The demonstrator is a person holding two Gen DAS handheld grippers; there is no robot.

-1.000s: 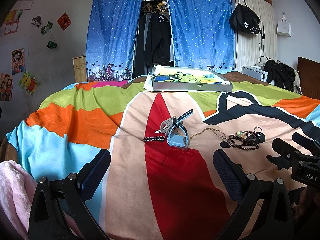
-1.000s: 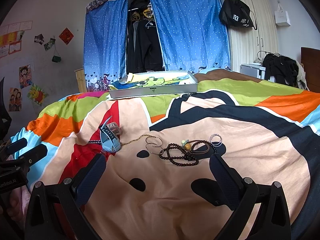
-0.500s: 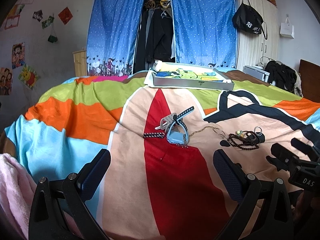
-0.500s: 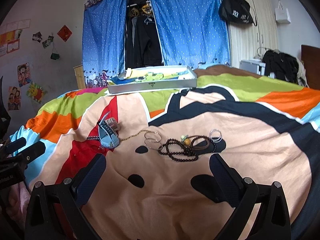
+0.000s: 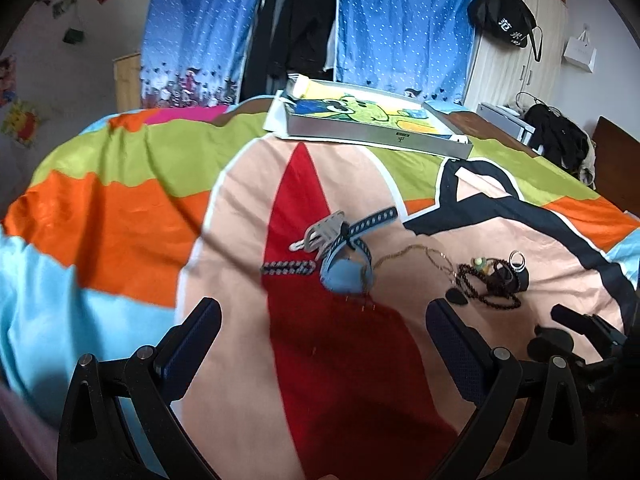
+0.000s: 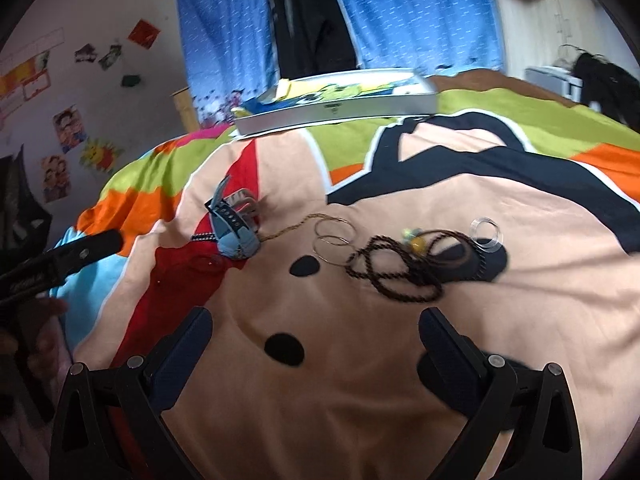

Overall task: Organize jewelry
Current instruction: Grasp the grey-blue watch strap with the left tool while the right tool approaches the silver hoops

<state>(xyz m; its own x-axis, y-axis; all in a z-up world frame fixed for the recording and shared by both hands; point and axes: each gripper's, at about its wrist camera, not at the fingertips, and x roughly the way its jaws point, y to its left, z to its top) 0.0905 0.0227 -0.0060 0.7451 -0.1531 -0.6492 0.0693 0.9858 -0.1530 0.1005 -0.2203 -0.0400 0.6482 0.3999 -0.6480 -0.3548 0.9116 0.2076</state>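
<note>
Both grippers (image 5: 322, 330) (image 6: 314, 336) have been tilted nearer the untouched jewelry (image 6: 394, 256); jaws wide, empty; sorting into the far tray (image 6: 340, 110) unstarted.

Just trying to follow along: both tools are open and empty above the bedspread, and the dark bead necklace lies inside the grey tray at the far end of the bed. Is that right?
Not quite. The dark bead necklace lies on the bedspread among the other jewelry, not in the grey tray; the right wrist view shows this. Both tools, left and right, are indeed open and empty.
</note>
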